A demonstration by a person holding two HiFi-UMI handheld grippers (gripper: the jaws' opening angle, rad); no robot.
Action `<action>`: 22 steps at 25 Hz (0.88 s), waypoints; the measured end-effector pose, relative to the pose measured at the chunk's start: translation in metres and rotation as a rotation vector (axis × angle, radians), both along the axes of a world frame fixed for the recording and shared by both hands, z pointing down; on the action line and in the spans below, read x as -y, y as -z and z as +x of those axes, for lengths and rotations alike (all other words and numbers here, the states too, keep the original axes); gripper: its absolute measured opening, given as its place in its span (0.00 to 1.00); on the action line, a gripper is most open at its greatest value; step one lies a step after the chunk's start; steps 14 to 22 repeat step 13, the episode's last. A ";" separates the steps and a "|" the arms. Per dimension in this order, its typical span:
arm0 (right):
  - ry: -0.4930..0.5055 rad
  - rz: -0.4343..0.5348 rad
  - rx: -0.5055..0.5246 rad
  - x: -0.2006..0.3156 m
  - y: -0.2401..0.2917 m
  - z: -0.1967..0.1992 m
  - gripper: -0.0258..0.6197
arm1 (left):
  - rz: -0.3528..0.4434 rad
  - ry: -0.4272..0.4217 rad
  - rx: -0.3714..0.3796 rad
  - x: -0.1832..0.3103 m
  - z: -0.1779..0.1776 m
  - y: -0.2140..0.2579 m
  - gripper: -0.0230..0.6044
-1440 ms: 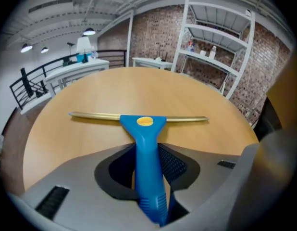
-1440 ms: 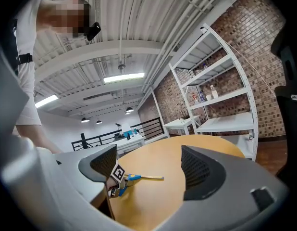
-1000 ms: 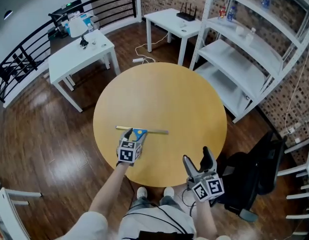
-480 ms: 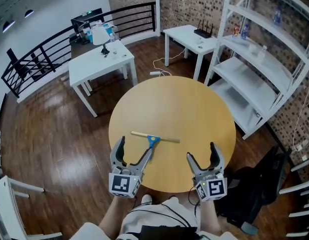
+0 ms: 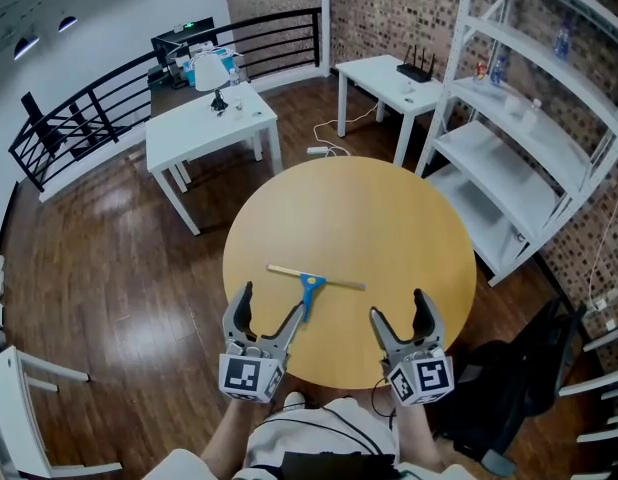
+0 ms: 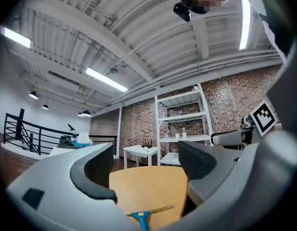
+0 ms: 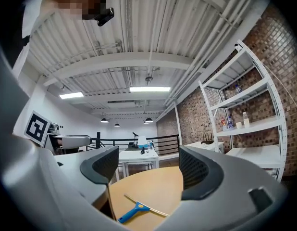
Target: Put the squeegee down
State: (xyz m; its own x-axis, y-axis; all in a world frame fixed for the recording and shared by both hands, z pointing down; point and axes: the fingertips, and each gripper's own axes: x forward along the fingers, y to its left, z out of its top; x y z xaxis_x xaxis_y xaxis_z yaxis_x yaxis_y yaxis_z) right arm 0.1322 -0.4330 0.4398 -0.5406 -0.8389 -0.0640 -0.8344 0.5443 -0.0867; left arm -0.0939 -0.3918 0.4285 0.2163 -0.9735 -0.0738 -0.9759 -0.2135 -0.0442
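Observation:
The squeegee (image 5: pixel 310 284), with a blue handle and a long thin blade, lies flat on the round wooden table (image 5: pixel 389 218) near its front edge. It also shows low in the left gripper view (image 6: pixel 141 216) and the right gripper view (image 7: pixel 135 209). My left gripper (image 5: pixel 268 311) hangs above the table's near edge, just short of the handle. Its jaws stand wide and are closing a little, with nothing between them (image 6: pixel 147 165). My right gripper (image 5: pixel 398 313) hovers open and empty beside it on the right (image 7: pixel 149 165). Both point level across the table.
Two white tables (image 5: pixel 214 118) (image 5: pixel 389 73) stand beyond the round one. A white shelf unit (image 5: pixel 509 118) with bottles runs along the brick wall on the right. A black railing (image 5: pixel 99 118) is at the back left, and a dark chair (image 5: pixel 509 378) at the near right.
My left gripper let go of the squeegee, opened wide, and lifted back toward me. The squeegee stays flat on the table. My right gripper rose a little.

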 end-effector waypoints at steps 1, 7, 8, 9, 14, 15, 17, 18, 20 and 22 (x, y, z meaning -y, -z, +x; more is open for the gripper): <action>0.005 -0.005 0.000 0.000 0.000 -0.001 0.68 | 0.005 0.000 0.005 0.000 -0.002 -0.001 0.68; 0.001 -0.012 -0.009 0.000 -0.002 0.000 0.68 | 0.009 -0.009 -0.022 0.005 0.000 0.004 0.68; 0.000 -0.012 -0.011 0.000 -0.002 0.000 0.68 | 0.010 -0.012 -0.026 0.005 0.002 0.006 0.68; 0.000 -0.012 -0.013 0.000 -0.003 0.000 0.68 | 0.014 -0.014 -0.023 0.006 0.002 0.005 0.68; 0.000 -0.018 -0.011 0.001 -0.006 0.001 0.68 | 0.021 -0.018 -0.003 0.008 0.000 -0.003 0.68; 0.000 -0.018 -0.011 0.001 -0.006 0.001 0.68 | 0.021 -0.018 -0.003 0.008 0.000 -0.003 0.68; 0.000 -0.018 -0.011 0.001 -0.006 0.001 0.68 | 0.021 -0.018 -0.003 0.008 0.000 -0.003 0.68; 0.000 -0.018 -0.011 0.001 -0.006 0.001 0.68 | 0.021 -0.018 -0.003 0.008 0.000 -0.003 0.68; 0.000 -0.018 -0.011 0.001 -0.006 0.001 0.68 | 0.021 -0.018 -0.003 0.008 0.000 -0.003 0.68; 0.000 -0.018 -0.011 0.001 -0.006 0.001 0.68 | 0.021 -0.018 -0.003 0.008 0.000 -0.003 0.68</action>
